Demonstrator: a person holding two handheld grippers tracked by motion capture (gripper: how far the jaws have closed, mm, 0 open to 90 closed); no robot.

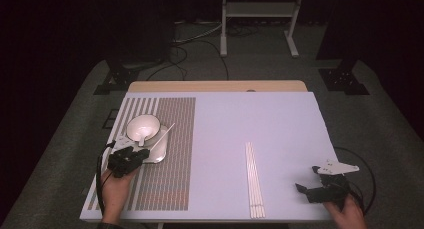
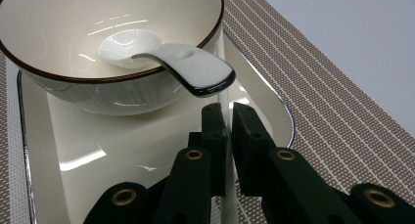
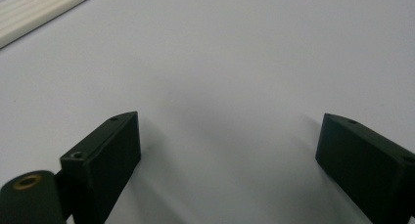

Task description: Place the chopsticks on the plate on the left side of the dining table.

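- Left gripper view: left gripper (image 2: 227,117) has its jaws clamped on one white chopstick (image 2: 229,204), which runs up between the pads toward the tray's (image 2: 39,150) far edge, passing beside the bowl (image 2: 58,23).
- High view: that chopstick (image 1: 163,137) lies slanted over the tray's (image 1: 160,156) right side, on the striped placemat (image 1: 172,139) at bench (image 1: 280,129) left.
- Spoon (image 2: 161,55) rests in the bowl, handle overhanging the rim just above the jaw tips.
- Right gripper (image 3: 227,150): jaws wide apart over bare bench, holding nothing. Remaining chopsticks (image 1: 254,181) lie bundled mid-bench.
- Handling judgement: chopstick is light, stiff, thin and smooth, so likely to pivot or slip in a pinch. Grip near mid-length, pads square across it.
- Bowl and spoon look like glazed ceramic: fragile; keep clear.
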